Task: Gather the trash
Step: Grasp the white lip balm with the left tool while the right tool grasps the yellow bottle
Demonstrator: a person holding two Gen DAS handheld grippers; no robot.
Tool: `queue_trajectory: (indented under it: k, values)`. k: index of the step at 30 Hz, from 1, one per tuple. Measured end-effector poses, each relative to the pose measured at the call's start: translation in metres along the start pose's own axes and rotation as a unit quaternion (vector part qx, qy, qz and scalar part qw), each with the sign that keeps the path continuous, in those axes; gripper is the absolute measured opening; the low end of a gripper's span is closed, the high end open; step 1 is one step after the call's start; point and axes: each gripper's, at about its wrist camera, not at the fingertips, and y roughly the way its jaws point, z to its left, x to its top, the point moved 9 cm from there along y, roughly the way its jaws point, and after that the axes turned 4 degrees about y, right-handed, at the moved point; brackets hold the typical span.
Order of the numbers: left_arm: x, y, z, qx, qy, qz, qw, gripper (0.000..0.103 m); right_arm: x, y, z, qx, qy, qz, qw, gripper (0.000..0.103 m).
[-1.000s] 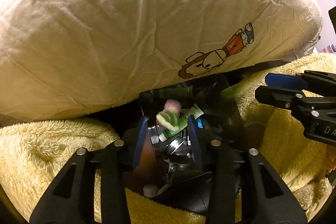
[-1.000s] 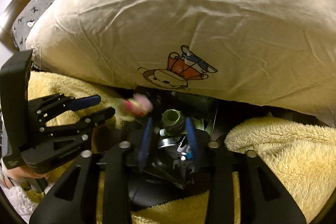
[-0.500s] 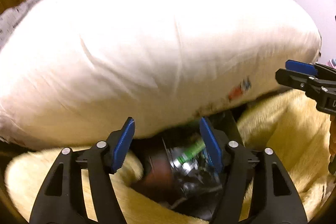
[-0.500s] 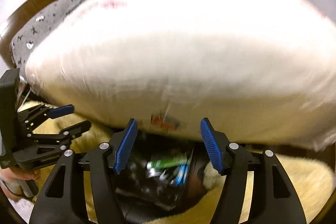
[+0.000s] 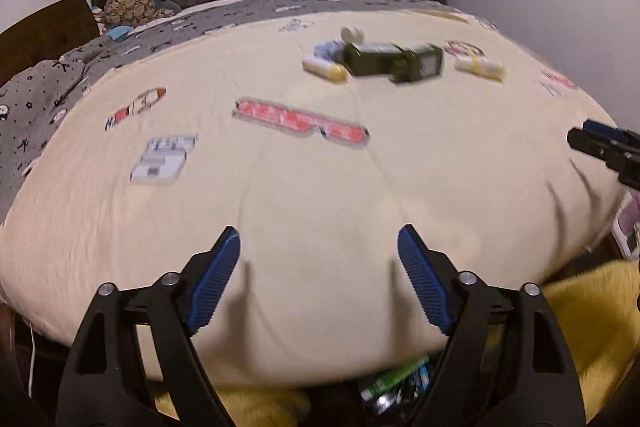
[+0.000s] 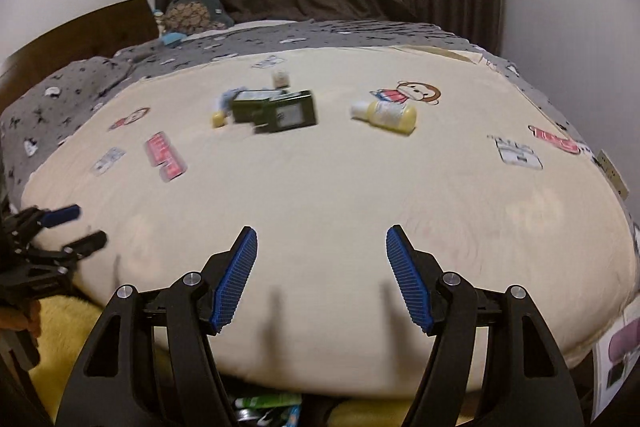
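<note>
Several pieces of trash already lay in the bag [image 5: 394,385] just below my left hand-held gripper [image 5: 319,281] and right hand-held gripper [image 6: 321,277], both freshly spread apart and empty; the green cartons [image 6: 276,110] and yellow bottle [image 6: 385,115] waited well ahead on the bed [image 6: 320,207].

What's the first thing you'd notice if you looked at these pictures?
A big cream pillow with cartoon patches fills nearly everything, lying on a grey bed. On its far side lie the bits of trash: a dark green carton in the middle and a small yellow bottle to its right. Down at the near edge, both grippers, left and right, stand open and empty.
</note>
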Motion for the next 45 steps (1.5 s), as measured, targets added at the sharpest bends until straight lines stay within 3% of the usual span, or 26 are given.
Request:
queue_trajectory:
  k: [5,11,22,27,31,35,37,45]
  values:
    - [0.037,0.032,0.008,0.010,-0.003,-0.001,0.9999,0.088,0.026,0.051,-0.021,-0.021,-0.002,0.020,1.000,0.068]
    - [0.073,0.081,0.016,0.003,-0.026,0.013,0.9996,0.088,0.058,0.103,-0.049,-0.063,-0.012,0.026,0.998,0.075]
    - [0.124,0.147,0.013,0.001,-0.038,0.030,0.9988,0.088,0.094,0.156,-0.066,-0.093,-0.028,0.051,0.994,0.077]
    - [0.137,0.168,0.015,0.011,-0.034,0.044,0.9984,0.086,0.102,0.174,-0.065,-0.088,-0.032,0.064,0.994,0.077]
    - [0.139,0.180,0.016,-0.004,-0.031,0.057,0.9979,0.078,0.104,0.181,-0.065,-0.079,-0.032,0.071,0.994,0.076]
    - [0.142,0.181,0.018,-0.017,-0.029,0.054,0.9980,0.062,0.102,0.181,-0.059,-0.059,-0.037,0.075,0.995,0.061]
    - [0.144,0.181,0.020,-0.019,-0.027,0.053,0.9980,0.049,0.101,0.181,-0.056,-0.053,-0.040,0.075,0.995,0.053]
    - [0.141,0.181,0.031,-0.015,-0.019,0.058,0.9980,0.022,0.096,0.178,-0.053,-0.055,-0.039,0.094,0.993,0.053]
